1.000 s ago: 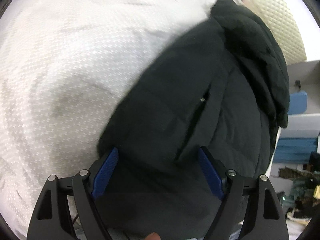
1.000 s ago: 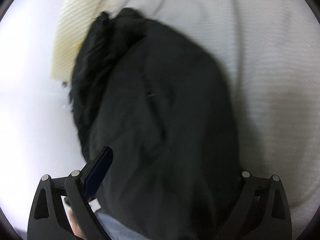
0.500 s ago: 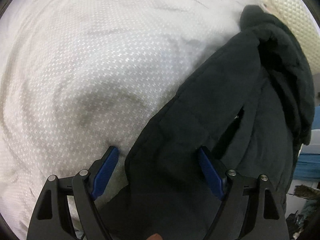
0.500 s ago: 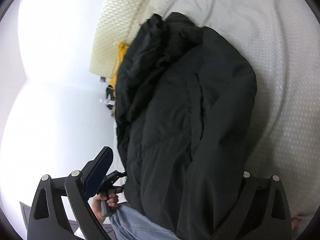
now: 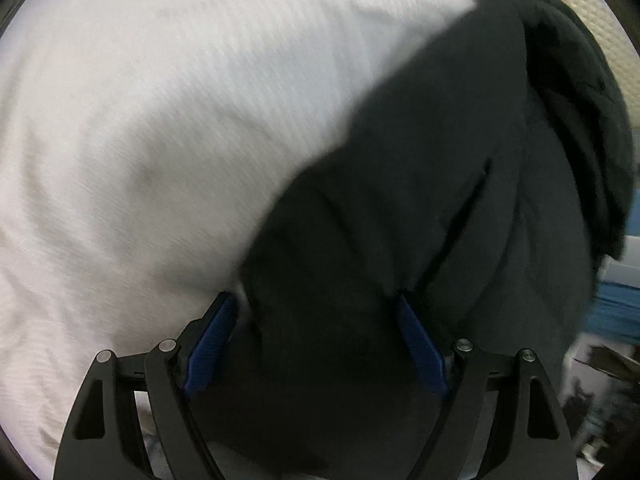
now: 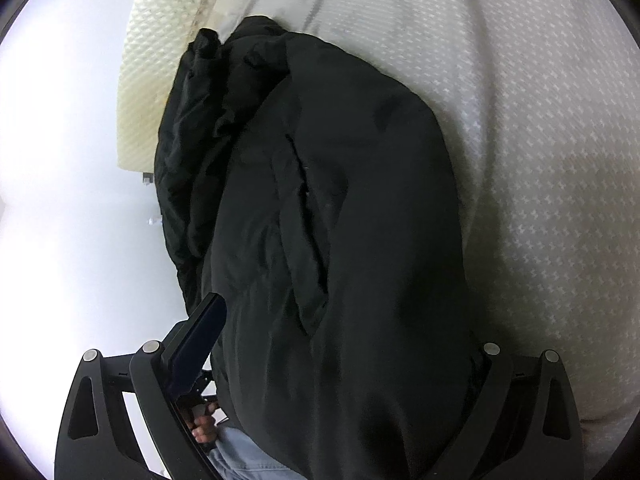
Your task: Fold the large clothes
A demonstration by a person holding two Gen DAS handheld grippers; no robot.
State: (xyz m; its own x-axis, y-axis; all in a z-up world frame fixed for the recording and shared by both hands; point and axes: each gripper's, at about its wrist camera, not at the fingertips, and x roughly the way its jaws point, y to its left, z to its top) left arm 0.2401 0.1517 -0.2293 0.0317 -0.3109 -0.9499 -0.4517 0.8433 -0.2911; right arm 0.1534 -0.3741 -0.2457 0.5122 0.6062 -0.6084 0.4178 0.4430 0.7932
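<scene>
The left gripper [image 5: 316,340] has its blue pads [image 5: 210,342] spread wide, and a thick fold of the black jacket [image 5: 420,200] sits between them. The right gripper [image 6: 340,356] shows one pad beside the jacket [image 6: 340,208]; the other is hidden under cloth, so I cannot tell its grip. The jacket lies bunched on the white bed cover [image 6: 540,140], near a cream pillow [image 6: 160,40]

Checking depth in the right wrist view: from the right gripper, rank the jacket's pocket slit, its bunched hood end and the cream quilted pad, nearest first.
From the right gripper:
1. Pocket slit, mid-jacket, centre.
2. Bunched hood end, upper left.
3. Cream quilted pad, beyond it, far upper left.
</scene>
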